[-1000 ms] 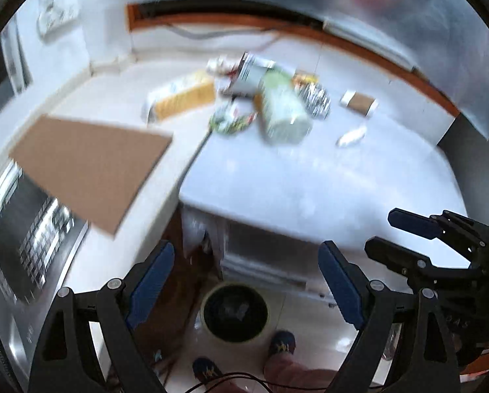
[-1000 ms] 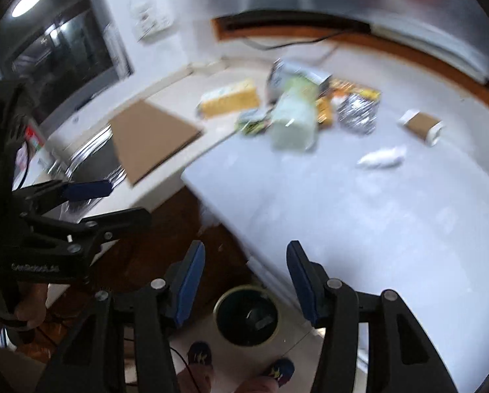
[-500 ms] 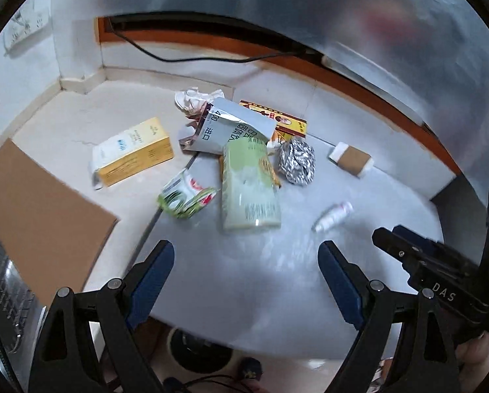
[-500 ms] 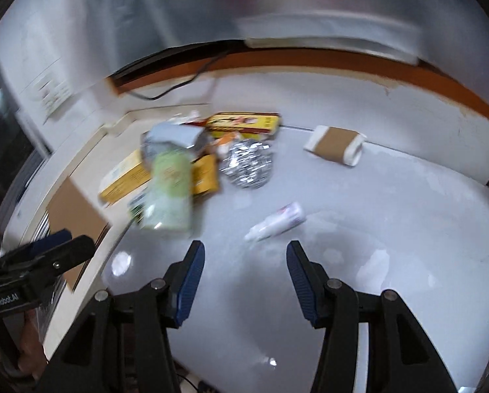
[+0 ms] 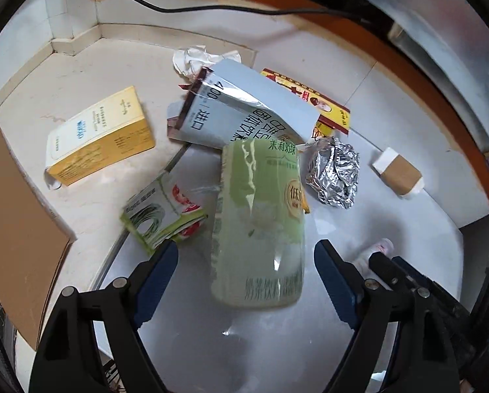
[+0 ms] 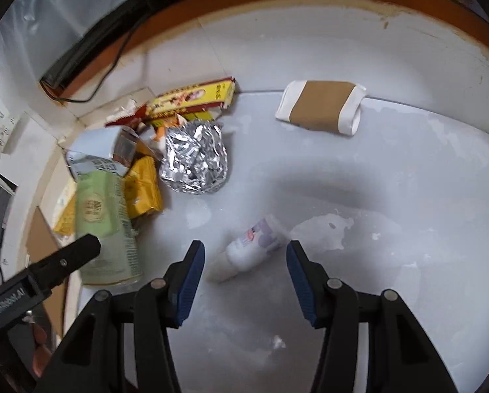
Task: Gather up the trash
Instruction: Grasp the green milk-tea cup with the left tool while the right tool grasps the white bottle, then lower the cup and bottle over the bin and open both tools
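Observation:
Trash lies on a white countertop [image 6: 392, 177]. A tall green bottle [image 5: 261, 222] lies on its side; my left gripper [image 5: 246, 271] is open with its jaws on either side of the bottle's near end. The bottle also shows in the right wrist view [image 6: 105, 226]. A small white tube [image 6: 249, 245] lies between the open jaws of my right gripper [image 6: 243, 271]. Behind are a crumpled foil ball [image 6: 195, 160], a grey carton [image 5: 241, 111], a red and yellow box [image 6: 192, 98], a yellow box [image 5: 100, 134] and a green wrapper [image 5: 162, 216].
A brown and white paper sleeve [image 6: 323, 106] lies at the back right. A brown cardboard sheet [image 5: 11, 229] lies at the left. Crumpled white paper [image 5: 192, 60] sits behind the carton. A black cable [image 5: 211, 8] runs along the back wall.
Both grippers have moved forward and down over the counter, from above the floor bin to the trash. The left now straddles the green bottle, the right the white tube.

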`<state>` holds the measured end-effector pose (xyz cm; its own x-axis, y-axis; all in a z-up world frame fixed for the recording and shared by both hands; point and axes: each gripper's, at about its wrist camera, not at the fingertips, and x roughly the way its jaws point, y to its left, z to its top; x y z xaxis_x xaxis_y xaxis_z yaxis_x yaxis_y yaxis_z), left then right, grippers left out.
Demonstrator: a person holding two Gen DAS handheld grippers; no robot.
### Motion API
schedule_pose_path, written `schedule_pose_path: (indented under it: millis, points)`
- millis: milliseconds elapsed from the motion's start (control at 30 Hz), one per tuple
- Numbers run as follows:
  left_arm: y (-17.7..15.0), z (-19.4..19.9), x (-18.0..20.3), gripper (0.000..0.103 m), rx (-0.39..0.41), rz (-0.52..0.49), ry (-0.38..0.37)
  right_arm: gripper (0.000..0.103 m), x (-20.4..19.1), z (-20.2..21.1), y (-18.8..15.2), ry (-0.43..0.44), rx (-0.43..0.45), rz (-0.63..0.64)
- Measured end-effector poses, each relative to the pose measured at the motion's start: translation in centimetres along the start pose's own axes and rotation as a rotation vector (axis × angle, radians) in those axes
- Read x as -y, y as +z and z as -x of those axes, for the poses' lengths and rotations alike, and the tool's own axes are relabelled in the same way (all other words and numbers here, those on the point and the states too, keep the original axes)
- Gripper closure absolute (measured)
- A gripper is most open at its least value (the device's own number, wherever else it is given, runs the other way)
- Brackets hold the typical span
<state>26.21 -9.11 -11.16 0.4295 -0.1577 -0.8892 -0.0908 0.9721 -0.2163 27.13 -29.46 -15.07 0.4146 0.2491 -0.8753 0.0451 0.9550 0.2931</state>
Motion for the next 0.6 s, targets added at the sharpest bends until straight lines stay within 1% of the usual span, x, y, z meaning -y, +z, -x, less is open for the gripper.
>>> schedule_pose_path:
  millis: [100, 167, 233, 300, 400, 433, 500, 600]
  points:
    - [0.3, -1.0, 0.3, 0.023, -0.017, 0.007, 0.007, 0.051, -0.5, -1.0, 0.0, -0.041, 0.002, 0.019]
    - [0.4, -1.7, 0.6, 0.029, -0.03, 0.009, 0.015, 0.051, -0.7, -1.5, -0.1, -0.062, 0.004, 0.035]
    - [0.4, -2.4, 0.8, 0.033, -0.04, 0.01, 0.023, 0.051, -1.0, -2.0, -0.3, -0.087, 0.003, 0.059]
    - [0.4, -2.9, 1.0, 0.038, -0.048, 0.013, 0.03, 0.053, -1.4, -2.1, -0.6, -0.113, 0.019, 0.094]
    - [0.3, -3.2, 1.3, 0.038, -0.034, 0.012, 0.05, 0.061, -2.0, -2.3, -1.0, -0.137, 0.035, 0.144]
    - [0.2, -3.2, 1.4, 0.038, -0.029, 0.008, 0.055, 0.067, -2.2, -2.3, -1.2, -0.153, 0.041, 0.161]
    - [0.0, -3.2, 1.5, 0.039, -0.018, 0.001, 0.062, 0.077, -2.3, -2.3, -1.3, -0.183, 0.052, 0.181]
    - [-0.5, -2.9, 2.0, 0.04, 0.004, -0.012, 0.076, 0.077, -1.9, -2.1, -1.4, -0.165, 0.063, 0.187]
